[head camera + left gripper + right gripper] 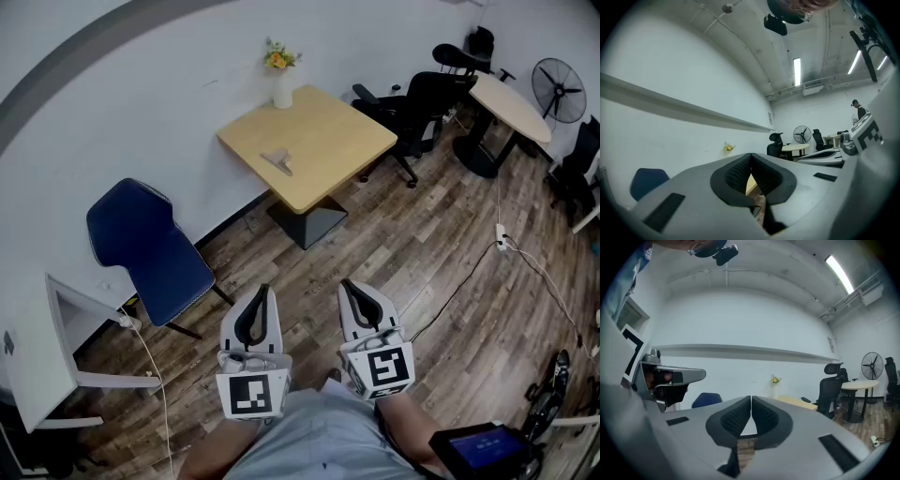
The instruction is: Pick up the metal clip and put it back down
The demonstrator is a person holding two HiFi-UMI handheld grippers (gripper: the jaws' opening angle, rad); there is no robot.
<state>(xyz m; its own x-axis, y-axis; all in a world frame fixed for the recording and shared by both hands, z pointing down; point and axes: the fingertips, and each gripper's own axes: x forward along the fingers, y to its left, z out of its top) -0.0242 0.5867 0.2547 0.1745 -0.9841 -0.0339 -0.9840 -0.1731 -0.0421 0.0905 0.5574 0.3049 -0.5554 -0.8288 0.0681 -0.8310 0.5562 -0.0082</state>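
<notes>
The metal clip (279,160) lies flat on the light wooden table (337,150), left of its middle, well ahead of both grippers. My left gripper (262,290) and right gripper (349,285) are held side by side close to the person's body, above the wood floor, tips pointing toward the table. Both are shut with nothing between the pads. In the left gripper view the jaws (750,157) meet at the tips, and a sliver of the table shows behind them. In the right gripper view the black pads (751,399) touch, with the table (797,402) beyond.
A white vase with yellow flowers (280,75) stands at the table's far edge by the wall. A blue chair (150,253) sits to the left, a white cabinet (42,352) further left. Black office chairs (417,108), a round table (511,108) and a fan (560,89) are at the right; cables (525,262) cross the floor.
</notes>
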